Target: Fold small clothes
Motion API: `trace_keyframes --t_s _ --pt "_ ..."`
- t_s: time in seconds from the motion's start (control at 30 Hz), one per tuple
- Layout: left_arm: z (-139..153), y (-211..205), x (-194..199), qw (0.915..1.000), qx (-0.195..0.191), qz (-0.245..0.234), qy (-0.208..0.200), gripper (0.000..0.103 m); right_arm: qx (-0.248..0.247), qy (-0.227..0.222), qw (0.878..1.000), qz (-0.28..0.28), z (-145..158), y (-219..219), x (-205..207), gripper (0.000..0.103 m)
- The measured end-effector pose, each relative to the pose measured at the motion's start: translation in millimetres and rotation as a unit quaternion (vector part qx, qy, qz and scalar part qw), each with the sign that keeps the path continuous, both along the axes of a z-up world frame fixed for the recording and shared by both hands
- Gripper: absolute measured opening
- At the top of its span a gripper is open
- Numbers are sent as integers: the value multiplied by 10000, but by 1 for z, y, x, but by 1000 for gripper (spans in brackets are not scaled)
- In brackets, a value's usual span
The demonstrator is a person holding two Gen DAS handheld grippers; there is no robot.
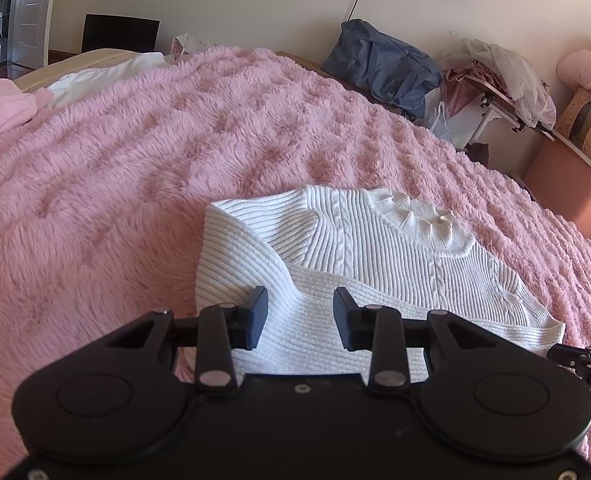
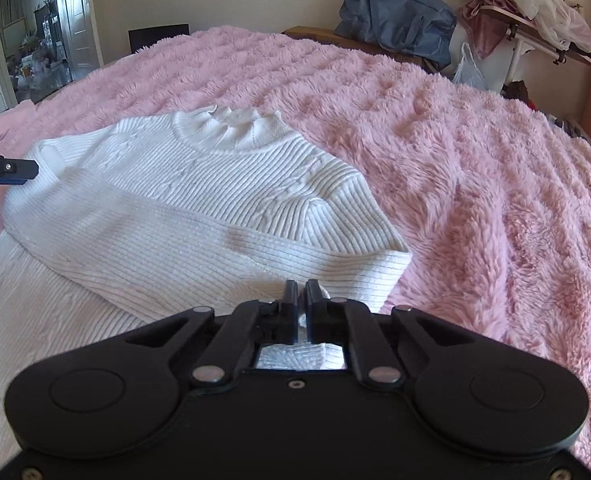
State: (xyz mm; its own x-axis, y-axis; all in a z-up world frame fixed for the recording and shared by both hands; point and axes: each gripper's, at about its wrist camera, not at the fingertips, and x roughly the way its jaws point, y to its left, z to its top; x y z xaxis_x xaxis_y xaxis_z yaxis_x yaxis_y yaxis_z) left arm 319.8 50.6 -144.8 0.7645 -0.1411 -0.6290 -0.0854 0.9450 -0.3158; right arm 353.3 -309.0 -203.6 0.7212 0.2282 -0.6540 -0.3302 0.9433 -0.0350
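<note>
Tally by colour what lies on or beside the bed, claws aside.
White: 2, sweater, plastic bag
Pink: 1, blanket
Blue: 1, bag
Total: 4

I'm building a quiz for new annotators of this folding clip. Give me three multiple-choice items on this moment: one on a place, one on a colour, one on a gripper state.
1. Where does the sweater lie?
A. on a fluffy blanket on the bed
B. on a wooden floor
C. inside the blue bag

2. What colour is the sweater?
A. grey
B. white
C. navy

3. How do the two grippers stand?
A. both wide open
B. left shut, right open
C. left open, right shut on knit

Key:
1 A: the sweater rests on the pink blanket.
2 B: its ribbed knit is white in both views.
3 C: the left gripper has parted fingers over the cloth, while the right gripper pinches a bit of white knit.
</note>
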Motion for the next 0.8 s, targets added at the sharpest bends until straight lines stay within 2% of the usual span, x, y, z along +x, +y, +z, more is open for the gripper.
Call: trace_keyframes --t_s 0.17,0.3,0.37,0.43,0.53,0.63,0.73,0.8 --pt "6 1 0 9999 103 35 -131 36 109 -459 9985 -266 20 -10 0 4" --pt "11 7 2 9996 60 136 -220 36 277 -620 9968 -433 34 -21 3 3" --pt "12 9 3 9995 75 189 -242 36 171 -711 9962 -470 35 -21 2 3" --pt "10 11 4 9991 149 291 -253 36 8 -723 9955 -617 32 -20 3 3" --pt "4 16 10 9989 134 406 -201 36 88 -649 9926 -1023 23 -30 6 3" --pt "-7 16 21 9985 306 452 -91 36 130 -459 9902 -1315 8 -37 13 3" --pt "-22 18 34 9980 433 445 144 39 80 -314 9898 -1387 -7 -36 16 3" --pt "-32 22 39 9979 372 470 260 43 14 -278 9903 -1361 -13 -33 15 3"
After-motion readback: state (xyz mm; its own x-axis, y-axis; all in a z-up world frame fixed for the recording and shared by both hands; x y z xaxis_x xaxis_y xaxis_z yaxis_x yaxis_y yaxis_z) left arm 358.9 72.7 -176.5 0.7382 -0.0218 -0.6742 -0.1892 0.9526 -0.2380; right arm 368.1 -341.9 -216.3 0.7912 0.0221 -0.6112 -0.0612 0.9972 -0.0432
